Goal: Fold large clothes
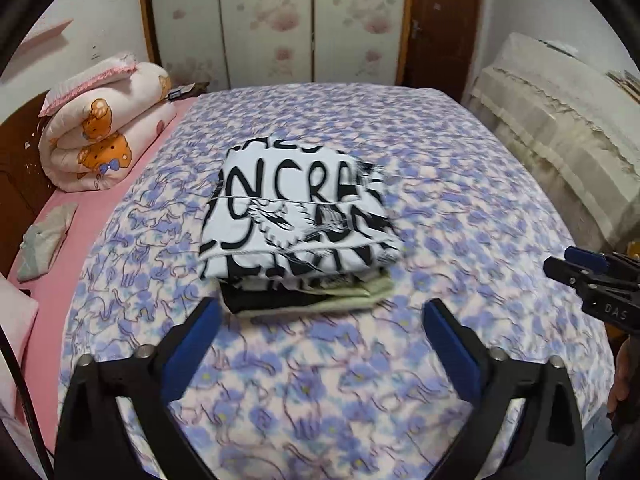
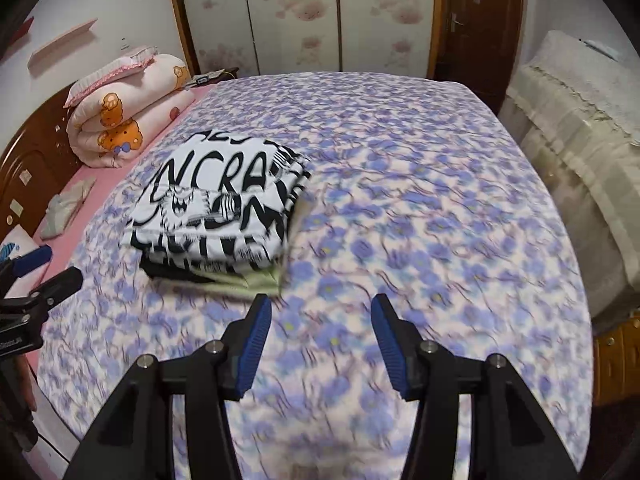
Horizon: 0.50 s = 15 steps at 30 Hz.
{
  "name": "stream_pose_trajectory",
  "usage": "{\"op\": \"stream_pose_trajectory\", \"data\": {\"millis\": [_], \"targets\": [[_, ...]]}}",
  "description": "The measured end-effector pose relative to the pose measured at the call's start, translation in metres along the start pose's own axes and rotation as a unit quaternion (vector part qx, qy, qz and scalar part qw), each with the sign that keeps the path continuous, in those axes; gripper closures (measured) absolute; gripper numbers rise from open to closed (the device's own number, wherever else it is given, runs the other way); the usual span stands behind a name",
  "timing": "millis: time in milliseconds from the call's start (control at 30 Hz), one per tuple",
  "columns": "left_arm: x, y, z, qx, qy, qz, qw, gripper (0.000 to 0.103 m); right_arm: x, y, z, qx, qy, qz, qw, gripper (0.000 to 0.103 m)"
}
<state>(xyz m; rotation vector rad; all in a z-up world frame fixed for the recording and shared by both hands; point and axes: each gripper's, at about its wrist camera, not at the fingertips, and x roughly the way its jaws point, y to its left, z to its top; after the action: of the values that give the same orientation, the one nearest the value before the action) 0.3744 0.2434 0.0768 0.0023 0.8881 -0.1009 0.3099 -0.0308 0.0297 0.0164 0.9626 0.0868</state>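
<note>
Presently, a folded black-and-white garment [image 1: 298,216] lies on the bed [image 1: 460,200], roughly at the middle of the flowered purple bedspread [image 2: 420,208]. It is folded into a compact rectangle, several layers thick, with large black lettering and a drawn creature on the white cloth of its top face. Folded edges run across it as straight seams. It sits on top of a small stack: beneath it a black folded piece [image 1: 256,300] shows at the near left corner, and a pale green folded piece [image 1: 352,296] shows along the near edge. The top garment overhangs the lower pieces slightly at the near side. The edges of the stack are roughly aligned, not exactly.

The left tool [image 1: 320,320] is held above the bedspread just short of the stack, its blue-padded fingers [image 1: 192,340] spread wide apart with nothing between them. The right tool [image 2: 320,320] is held to the right of the stack, its blue fingers [image 2: 256,336] partly apart and likewise empty. Neither tool touches the clothes. In the left wrist view the right tool appears at the right edge; in the right wrist view the left tool appears at the left edge.

A rolled quilt with a bear print [image 1: 100,132] lies at the head of the bed on a pink sheet [image 1: 72,240], well apart from the stack. A small grey folded cloth [image 1: 44,240] lies on the pink sheet near it. Both views are somewhat blurred.
</note>
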Motion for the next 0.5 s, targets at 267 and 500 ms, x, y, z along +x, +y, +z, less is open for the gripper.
{"op": "stream_pose_trajectory", "data": {"millis": [267, 500], "targets": [[-0.055, -0.051, -0.08, -0.029, -0.013, -0.013, 0.9994, 0.001, -0.045, -0.02, -0.081, 0.0, 0.01, -0.016, 1.0, 0.05], [-0.073, -0.101, -0.176, -0.023, -0.007, -0.002, 0.9997, 0.001, -0.07, -0.031, -0.172, 0.015, 0.011, -0.012, 1.0, 0.05]]}}
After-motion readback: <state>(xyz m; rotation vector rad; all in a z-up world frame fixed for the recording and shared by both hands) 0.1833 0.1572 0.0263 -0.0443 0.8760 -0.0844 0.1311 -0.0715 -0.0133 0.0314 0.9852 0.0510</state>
